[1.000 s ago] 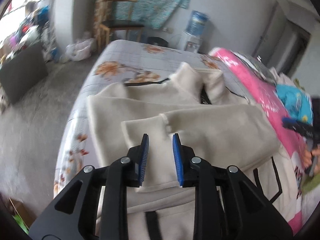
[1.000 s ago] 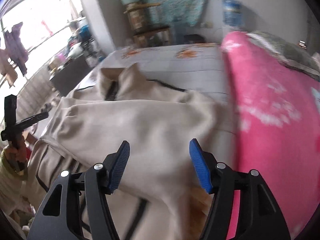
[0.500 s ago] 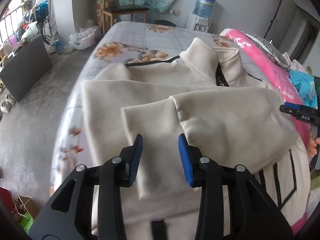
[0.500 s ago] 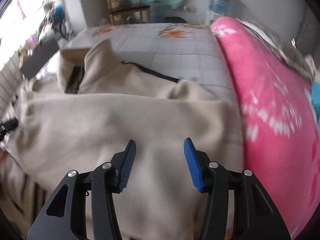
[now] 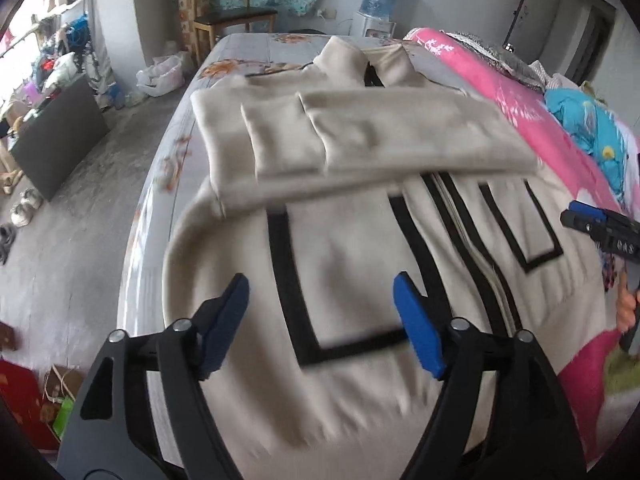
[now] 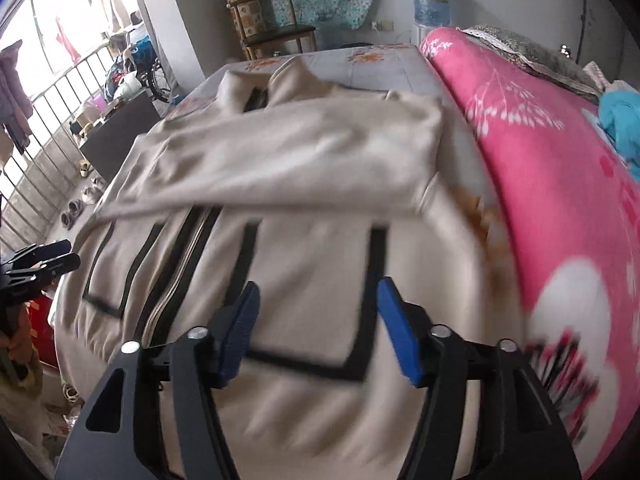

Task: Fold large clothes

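Bed (image 5: 240, 46) carried a grey sheet printed with orange flowers. Cream jacket (image 5: 360, 264) with black trim lay flat on it, collar toward the far end, both sleeves (image 5: 380, 132) folded across the chest. Pink floral blanket (image 6: 540, 168) lay alongside, just beside the jacket's edge. Turquoise cloth (image 5: 588, 120) rested on the blanket.

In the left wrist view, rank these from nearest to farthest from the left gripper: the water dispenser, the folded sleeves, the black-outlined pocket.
1. Black-outlined pocket, just ahead of the left gripper.
2. Folded sleeves, laid across the jacket's chest, mid-bed.
3. Water dispenser, against the far wall.
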`<state>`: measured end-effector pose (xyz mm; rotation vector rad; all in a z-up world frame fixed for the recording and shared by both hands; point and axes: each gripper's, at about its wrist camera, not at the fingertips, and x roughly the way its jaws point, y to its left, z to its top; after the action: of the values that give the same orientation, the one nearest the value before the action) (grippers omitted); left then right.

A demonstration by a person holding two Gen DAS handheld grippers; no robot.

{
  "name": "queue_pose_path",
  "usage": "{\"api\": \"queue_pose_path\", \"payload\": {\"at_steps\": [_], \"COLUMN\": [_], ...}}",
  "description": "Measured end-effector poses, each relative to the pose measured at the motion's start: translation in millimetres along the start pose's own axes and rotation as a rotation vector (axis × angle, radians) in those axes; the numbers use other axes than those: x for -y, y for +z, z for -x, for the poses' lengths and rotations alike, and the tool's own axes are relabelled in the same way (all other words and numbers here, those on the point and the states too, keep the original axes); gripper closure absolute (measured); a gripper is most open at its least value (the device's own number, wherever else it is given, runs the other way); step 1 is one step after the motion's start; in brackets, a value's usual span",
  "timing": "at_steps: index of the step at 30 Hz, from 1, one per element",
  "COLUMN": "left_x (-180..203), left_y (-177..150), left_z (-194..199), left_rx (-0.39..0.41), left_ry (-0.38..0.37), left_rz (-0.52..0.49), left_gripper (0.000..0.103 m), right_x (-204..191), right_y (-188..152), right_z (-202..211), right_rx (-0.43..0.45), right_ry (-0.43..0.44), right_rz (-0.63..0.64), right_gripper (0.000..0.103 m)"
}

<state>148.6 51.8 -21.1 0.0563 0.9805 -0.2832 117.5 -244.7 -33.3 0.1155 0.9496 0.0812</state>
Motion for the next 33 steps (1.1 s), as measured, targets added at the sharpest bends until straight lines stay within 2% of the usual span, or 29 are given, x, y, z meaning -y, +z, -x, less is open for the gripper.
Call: {"api": "queue_pose_path", "payload": {"at_steps": [5,6,9,13,18,23,27,33], "left_x": [27,32,33,26,26,25,21,18], "left_y": [-39,-47,-58,-64,-64,-63,-62,-60], "left_z": [1,-4,-11,-9,-12,-14,-16,-18], "left_rx": [0.01,-0.008,-0.021,-0.005,0.001,0.003,-0.007,-0.015], "left_ry": [0.137,0.176,0.207,0.205,0.216,0.228,0.207,0.189], "left_rz": [-0.058,-0.07,-0.048,0.023,0.035,0.06,0.085,0.094], "left_gripper": [0.02,0.02,0.019,0.015,0.011,0.008,0.008,0.008], "right_x": [-40,-45,-57,-68,-84,-96,-95,-88], "right_y": [-37,-41,-51,-58,-62,-64,-67,-67], "right_z": [6,5,-1,-3,-3,-10,-21,-24], "right_rx": [0.014,0.017,0.001,0.001,0.004,-0.007,-0.039,-0.058], "right_ry": [0.0,-0.016,-0.065,-0.064,-0.055,-0.058,-0.062,-0.024], "right_rz": [0.028,0.035,0.062,0.075,0.104,0.14,0.117,0.072], "right_gripper": [0.02,0.019,0.018,0.015,0.014,0.009,0.006,0.006]}}
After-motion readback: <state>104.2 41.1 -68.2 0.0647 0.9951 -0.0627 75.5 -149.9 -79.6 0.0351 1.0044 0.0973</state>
